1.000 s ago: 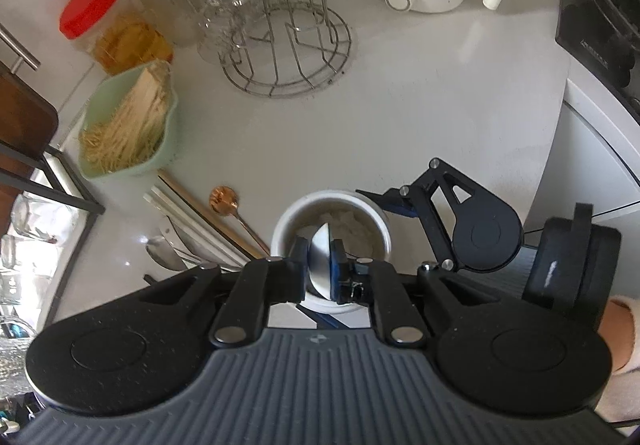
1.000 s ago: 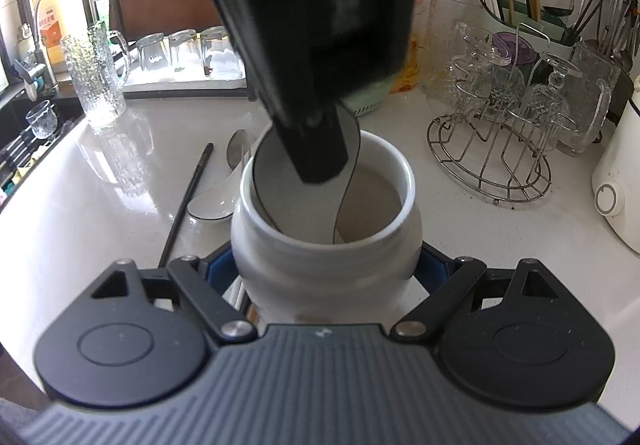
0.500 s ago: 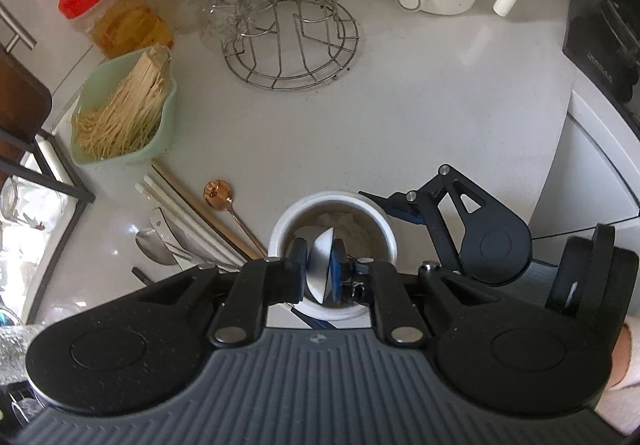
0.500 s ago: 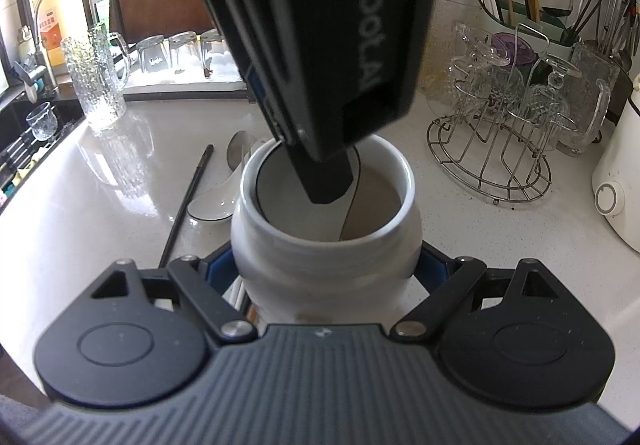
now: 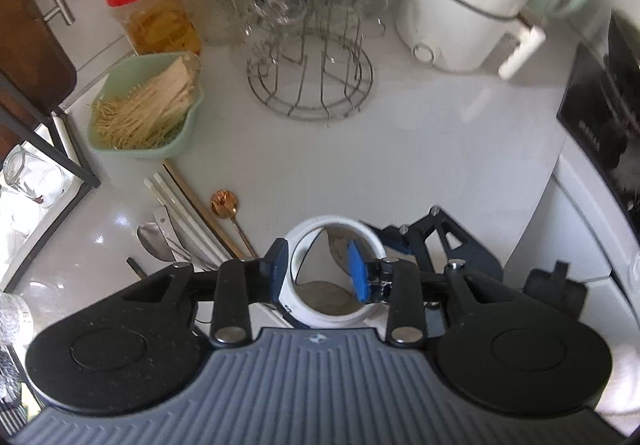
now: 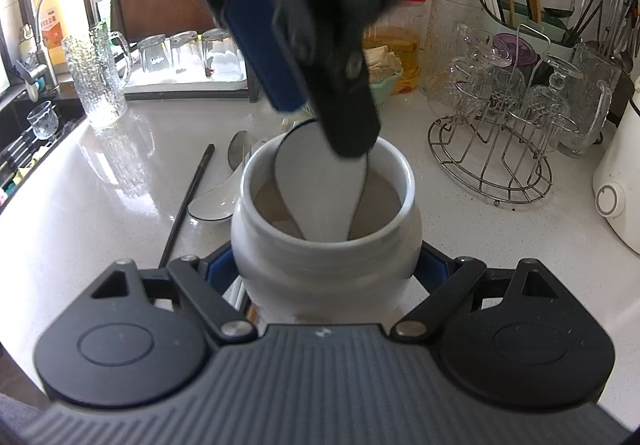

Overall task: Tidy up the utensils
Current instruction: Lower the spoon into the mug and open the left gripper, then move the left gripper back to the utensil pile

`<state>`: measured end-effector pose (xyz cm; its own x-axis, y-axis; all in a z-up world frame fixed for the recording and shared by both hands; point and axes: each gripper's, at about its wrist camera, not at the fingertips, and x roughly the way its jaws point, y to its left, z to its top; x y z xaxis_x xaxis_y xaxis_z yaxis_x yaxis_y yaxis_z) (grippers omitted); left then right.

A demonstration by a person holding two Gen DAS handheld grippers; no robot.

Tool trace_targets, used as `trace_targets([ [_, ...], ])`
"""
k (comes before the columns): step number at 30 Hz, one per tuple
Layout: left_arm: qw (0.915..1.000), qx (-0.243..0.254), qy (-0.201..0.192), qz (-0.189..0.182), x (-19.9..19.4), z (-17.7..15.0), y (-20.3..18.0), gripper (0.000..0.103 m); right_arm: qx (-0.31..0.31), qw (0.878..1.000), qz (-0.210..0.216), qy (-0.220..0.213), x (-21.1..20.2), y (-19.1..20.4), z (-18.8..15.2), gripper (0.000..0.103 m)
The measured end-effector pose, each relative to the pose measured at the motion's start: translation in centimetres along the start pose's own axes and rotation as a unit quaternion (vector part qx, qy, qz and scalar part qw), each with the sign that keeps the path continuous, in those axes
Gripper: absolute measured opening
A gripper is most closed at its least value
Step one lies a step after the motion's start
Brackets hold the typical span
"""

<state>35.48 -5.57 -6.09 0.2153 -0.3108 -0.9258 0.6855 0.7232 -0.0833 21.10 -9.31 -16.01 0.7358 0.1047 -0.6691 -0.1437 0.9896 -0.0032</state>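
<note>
White glazed ceramic is catching the light: the round-bellied jar (image 6: 326, 241) is sitting clamped between the right gripper (image 6: 326, 269)'s pads, and the left gripper (image 5: 320, 269) above it has just been opening its jaws, parted now and touching nothing, the black-rimmed ceramic spoon (image 6: 324, 189) leaning loose inside. So one utensil is standing stowed, by my reckoning, while a second ceramic spoon (image 6: 210, 205), a steel spoon (image 5: 154, 241), a copper-toned spoon (image 5: 224, 203), pale chopsticks (image 5: 172, 201) and a dark chopstick (image 6: 188, 201) are waiting on the speckled counter (image 5: 400, 149).
</note>
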Motion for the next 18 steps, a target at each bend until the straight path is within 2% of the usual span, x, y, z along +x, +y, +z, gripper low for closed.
trace_targets([
  [7,0.9980,-0.037,-0.051,0.005,-2.5,-0.4,1.0,0.038,0.000,1.000,-0.001,-0.001,0.0,0.0,0.0,0.091],
  [18,0.9862,-0.094,-0.133,0.029,-5.9,-3.0,2.6,0.038,0.001,1.000,-0.002,0.001,0.1,0.1,0.0,0.091],
])
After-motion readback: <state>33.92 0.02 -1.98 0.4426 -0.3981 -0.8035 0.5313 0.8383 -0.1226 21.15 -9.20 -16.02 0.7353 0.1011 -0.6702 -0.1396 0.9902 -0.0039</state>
